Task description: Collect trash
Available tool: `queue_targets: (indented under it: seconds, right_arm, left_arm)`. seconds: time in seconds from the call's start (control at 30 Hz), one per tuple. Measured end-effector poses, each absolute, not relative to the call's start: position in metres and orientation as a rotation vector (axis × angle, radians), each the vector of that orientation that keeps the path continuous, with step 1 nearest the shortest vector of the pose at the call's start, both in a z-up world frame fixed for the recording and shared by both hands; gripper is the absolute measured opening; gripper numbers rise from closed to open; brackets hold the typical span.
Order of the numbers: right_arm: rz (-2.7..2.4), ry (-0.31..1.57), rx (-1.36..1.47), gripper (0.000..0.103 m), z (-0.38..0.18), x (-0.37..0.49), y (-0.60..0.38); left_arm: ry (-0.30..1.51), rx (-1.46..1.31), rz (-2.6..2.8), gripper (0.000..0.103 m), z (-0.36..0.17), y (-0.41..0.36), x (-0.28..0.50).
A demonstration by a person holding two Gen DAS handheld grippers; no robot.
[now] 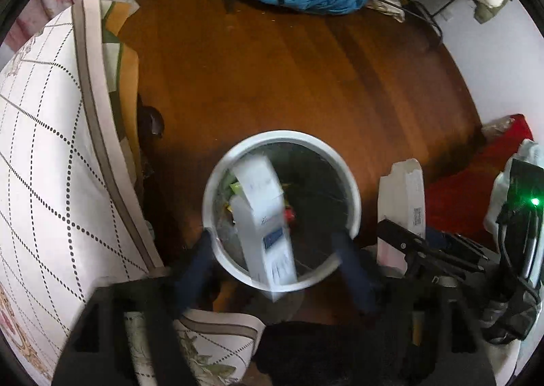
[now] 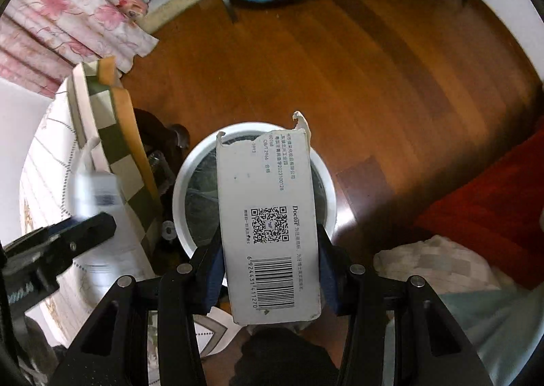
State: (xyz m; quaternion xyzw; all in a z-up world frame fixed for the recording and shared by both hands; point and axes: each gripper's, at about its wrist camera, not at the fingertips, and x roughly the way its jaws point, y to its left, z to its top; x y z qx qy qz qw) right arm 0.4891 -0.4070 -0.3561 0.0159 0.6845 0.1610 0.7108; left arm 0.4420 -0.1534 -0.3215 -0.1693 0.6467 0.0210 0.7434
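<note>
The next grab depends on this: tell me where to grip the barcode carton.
Grip the barcode carton across its two long side edges near the barcode end, coming from above. It is long, flat and narrow, and the right hand-held gripper already pinches it there.

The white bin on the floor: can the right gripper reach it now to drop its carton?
Probably yes. The right gripper grips the barcode carton directly above the white bin, whose mouth looks open. Only the left gripper, releasing another box, shares that space.
</note>
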Motion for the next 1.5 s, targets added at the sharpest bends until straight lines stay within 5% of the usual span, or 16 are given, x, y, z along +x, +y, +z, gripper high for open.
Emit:
queue_targets:
  seconds: [0.1,0.13,0.17,0.23,0.53,1.5]
  right_arm:
    - [0.348,1.566,0.009,0.052,-0.381,0.495,-0.401]
    - [0.346,1.588,0.004,0.062,-0.388,0.496,-0.4]
    - [0.349,1.602,0.004,0.084,-0.393,0.495,-0.4]
    - [0.341,1.604,-0.017,0.102,-0.398,0.491,-0.395]
    - [0.306,1.567,-0.056,0.102,-0.363,0.469,-0.403]
    - [0.586,1.216,0.049,0.102,-0.058,0.296,-0.439]
  left_arm:
    - [1.426,-0.356,0.089,0.096,-0.327,-0.147,0.44]
    - [1.425,-0.349,0.098,0.096,-0.329,-0.144,0.432]
    - [1.421,-0.34,0.106,0.096,-0.328,-0.143,0.43]
    - [1.405,-0.307,0.142,0.096,-0.326,-0.141,0.422]
    - [1.341,-0.272,0.226,0.096,-0.296,-0.134,0.381]
    - [1.003,-0.305,0.048,0.096,-0.054,-0.153,0.218]
